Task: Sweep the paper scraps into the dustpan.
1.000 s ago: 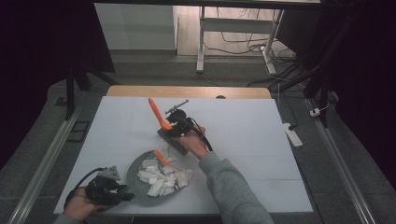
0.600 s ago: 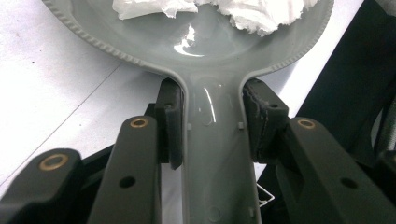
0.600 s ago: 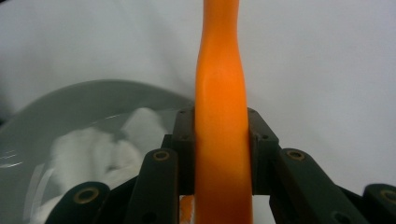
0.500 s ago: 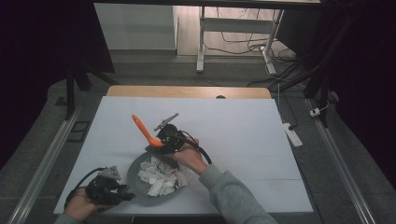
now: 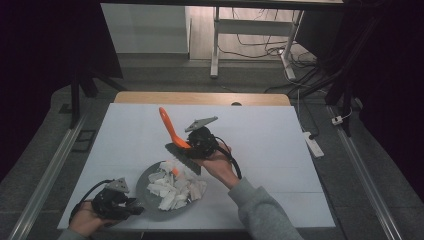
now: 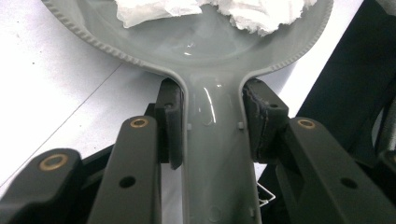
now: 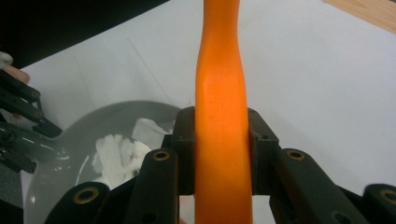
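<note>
Pan is set near the table's front-left corner; paper lies in it; spatula is held behind.

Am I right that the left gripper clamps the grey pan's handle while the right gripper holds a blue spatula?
Not quite: the spatula in the right gripper is orange, as the right gripper view shows. The left gripper does clamp the grey pan's handle.

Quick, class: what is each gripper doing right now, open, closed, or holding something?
Left gripper: closed on the grey pan's handle.
Right gripper: closed on the orange spatula handle, near the pan of white pieces.
</note>
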`<state>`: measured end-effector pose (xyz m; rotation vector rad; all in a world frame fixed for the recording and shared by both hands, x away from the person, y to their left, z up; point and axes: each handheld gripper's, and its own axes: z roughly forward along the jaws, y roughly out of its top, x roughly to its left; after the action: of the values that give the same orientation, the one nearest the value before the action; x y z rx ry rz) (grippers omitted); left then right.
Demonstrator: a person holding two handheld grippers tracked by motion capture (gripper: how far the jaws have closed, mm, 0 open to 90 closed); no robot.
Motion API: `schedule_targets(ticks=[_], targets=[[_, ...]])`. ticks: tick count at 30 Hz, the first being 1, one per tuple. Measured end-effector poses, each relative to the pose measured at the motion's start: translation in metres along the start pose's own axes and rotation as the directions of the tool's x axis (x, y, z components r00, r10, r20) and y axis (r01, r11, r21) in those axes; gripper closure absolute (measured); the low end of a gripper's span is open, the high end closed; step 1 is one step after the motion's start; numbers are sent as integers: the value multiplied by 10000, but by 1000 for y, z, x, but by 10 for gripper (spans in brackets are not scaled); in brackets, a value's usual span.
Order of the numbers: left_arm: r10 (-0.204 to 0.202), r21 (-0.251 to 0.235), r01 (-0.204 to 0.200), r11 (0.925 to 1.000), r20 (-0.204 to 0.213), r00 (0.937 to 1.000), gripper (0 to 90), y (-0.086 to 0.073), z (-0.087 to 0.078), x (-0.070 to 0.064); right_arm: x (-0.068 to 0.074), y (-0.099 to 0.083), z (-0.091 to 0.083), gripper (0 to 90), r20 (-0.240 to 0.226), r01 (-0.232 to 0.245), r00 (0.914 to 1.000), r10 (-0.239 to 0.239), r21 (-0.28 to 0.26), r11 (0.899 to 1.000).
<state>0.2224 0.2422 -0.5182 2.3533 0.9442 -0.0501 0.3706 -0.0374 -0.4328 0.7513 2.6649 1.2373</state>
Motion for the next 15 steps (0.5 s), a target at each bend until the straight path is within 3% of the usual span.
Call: schedule_targets(ticks=[5,7,10,15], targets=[[17,3,-17,10000,22,10000,621,-1,0,0,-8,-19,-15,701,574,-377,9977,370,106,9992],[37,20,-37,10000,21,10000,621,-1,0,0,-12,-29,-18,701,774,-730,9945,709,247,9970],[57,31,-57,10000,33,10000,621,-1,-1,0,-17,-43,-19,701,1061,-1163,9882,1102,523,9918],[149,60,-150,9999,88,9998,621,0,0,-1,-18,-60,-16,701,1246,-1483,9827,1371,855,9852]])
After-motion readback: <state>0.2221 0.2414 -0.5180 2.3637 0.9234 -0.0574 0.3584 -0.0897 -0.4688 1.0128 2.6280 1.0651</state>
